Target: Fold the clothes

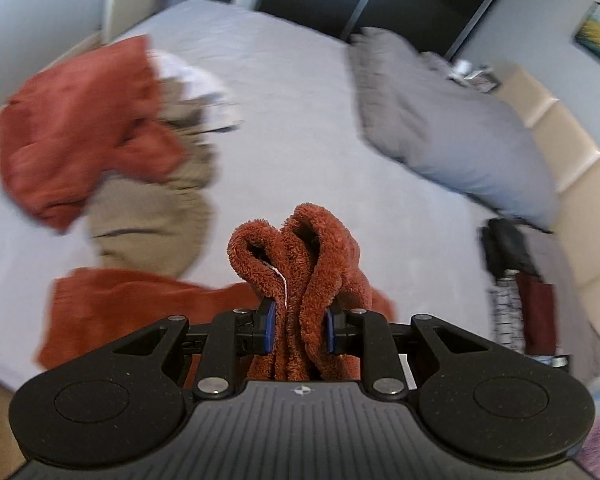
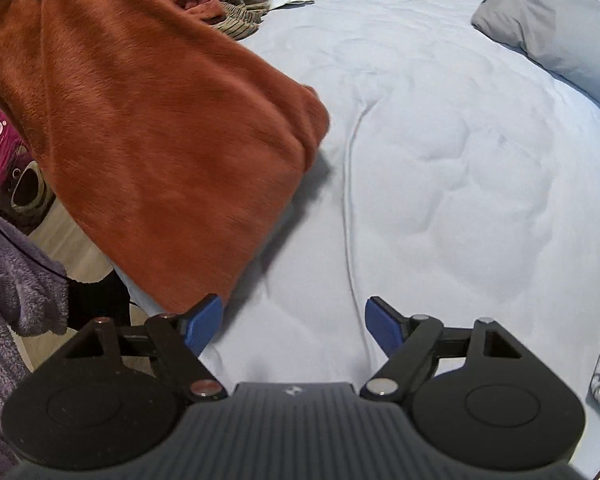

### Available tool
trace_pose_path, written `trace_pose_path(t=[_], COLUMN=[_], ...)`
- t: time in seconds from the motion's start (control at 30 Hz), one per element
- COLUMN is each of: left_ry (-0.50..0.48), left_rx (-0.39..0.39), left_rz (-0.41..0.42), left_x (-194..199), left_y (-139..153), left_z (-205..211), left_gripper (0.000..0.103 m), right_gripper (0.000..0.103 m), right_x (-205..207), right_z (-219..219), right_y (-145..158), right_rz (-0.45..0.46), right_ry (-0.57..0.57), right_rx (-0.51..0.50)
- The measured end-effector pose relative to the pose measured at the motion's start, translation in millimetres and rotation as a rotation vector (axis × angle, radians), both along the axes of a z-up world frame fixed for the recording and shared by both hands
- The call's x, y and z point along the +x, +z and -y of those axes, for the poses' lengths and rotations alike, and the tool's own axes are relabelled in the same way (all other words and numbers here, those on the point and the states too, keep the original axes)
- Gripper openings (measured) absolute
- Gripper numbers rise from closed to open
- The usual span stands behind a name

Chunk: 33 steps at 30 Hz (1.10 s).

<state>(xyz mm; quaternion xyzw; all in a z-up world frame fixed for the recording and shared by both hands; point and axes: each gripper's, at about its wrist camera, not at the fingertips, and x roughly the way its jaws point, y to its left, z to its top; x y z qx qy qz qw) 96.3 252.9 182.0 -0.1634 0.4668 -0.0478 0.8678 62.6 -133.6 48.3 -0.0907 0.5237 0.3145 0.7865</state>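
— So where's the rust fleece (image 2: 152,128)?
— Hanging above the bed (image 2: 440,160), bunched in the clamped left tool (image 1: 300,330). Soft, light, floppy, I'd guess.
— And the right tool (image 2: 294,326)?
— Spread wide, holding nothing, beside the fleece's lower edge. Probably best pinched at a bottom corner.

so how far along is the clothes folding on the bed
Early, by the look of it. Nothing folded shows in either view. In hand: the left gripper is shut on a bunched rust fleece garment, hanging over the bed; the right gripper is open with nothing in it. Left: a crumpled pile of rust, beige and white clothes.
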Motion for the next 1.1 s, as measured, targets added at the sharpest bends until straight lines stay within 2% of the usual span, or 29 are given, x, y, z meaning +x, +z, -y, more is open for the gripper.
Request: trace_pose_path(t=[0.27, 0.47, 0.63, 0.73, 0.77, 0.9, 1.1], left_ry=[0.089, 0.118, 0.123, 0.127, 0.132, 0.156, 0.23], left_rx=[0.132, 0.265, 0.252, 0.265, 0.268, 0.255, 0.193], left_rz=[-0.085, -0.09, -0.17, -0.201, -0.206, -0.196, -0.143], left_x=[-1, 2, 12, 19, 20, 10, -25], left_y=[-59, -98, -133, -150, -154, -155, -147], left_z=[-92, -127, -144, -153, -156, -166, -185], left_gripper=[0.02, 0.02, 0.021, 0.027, 0.032, 0.046, 0.057], right_gripper=[0.081, 0.081, 0.081, 0.081, 0.081, 0.081, 0.081], right_x=[21, 24, 32, 38, 41, 53, 59], right_z=[-30, -57, -85, -95, -97, -101, -113], right_y=[-9, -11, -12, -13, -14, -18, -27], right_rz=[-0.009, -0.003, 0.013, 0.02, 0.02, -0.026, -0.115], right_ry=[0.017, 0.046, 0.075, 0.067, 0.059, 0.015, -0.034], right_rx=[-0.026, -0.008, -0.002, 0.009, 0.016, 0.089, 0.16])
